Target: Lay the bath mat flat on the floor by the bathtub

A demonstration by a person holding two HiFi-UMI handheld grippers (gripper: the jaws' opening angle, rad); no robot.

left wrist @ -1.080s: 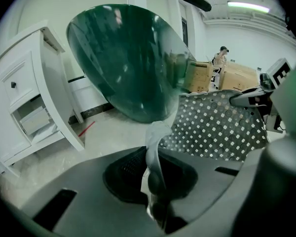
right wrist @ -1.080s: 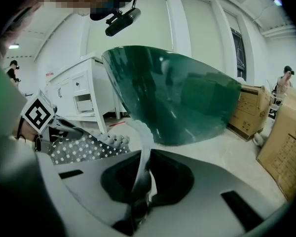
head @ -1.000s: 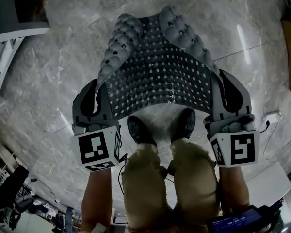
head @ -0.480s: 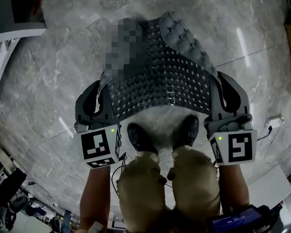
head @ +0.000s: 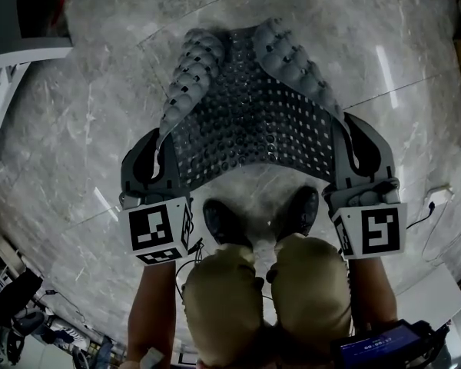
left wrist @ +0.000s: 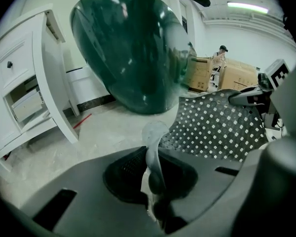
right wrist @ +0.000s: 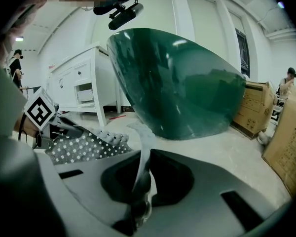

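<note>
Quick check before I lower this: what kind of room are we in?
Likely a staged bathroom inside a bigger workshop or warehouse hall: a dark green bathtub and a white cabinet stand on marble-look floor, but cardboard boxes sit just beyond.

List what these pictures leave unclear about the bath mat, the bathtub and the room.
- Bath mat: head view, seen from above; whether its far end touches the floor is unclear.
- Bathtub: both gripper views show only its outer wall; the inside is hidden.
- Cabinet: left gripper view, cut off at left edge.
- Cardboard box print: right gripper view, too small to read.
</note>
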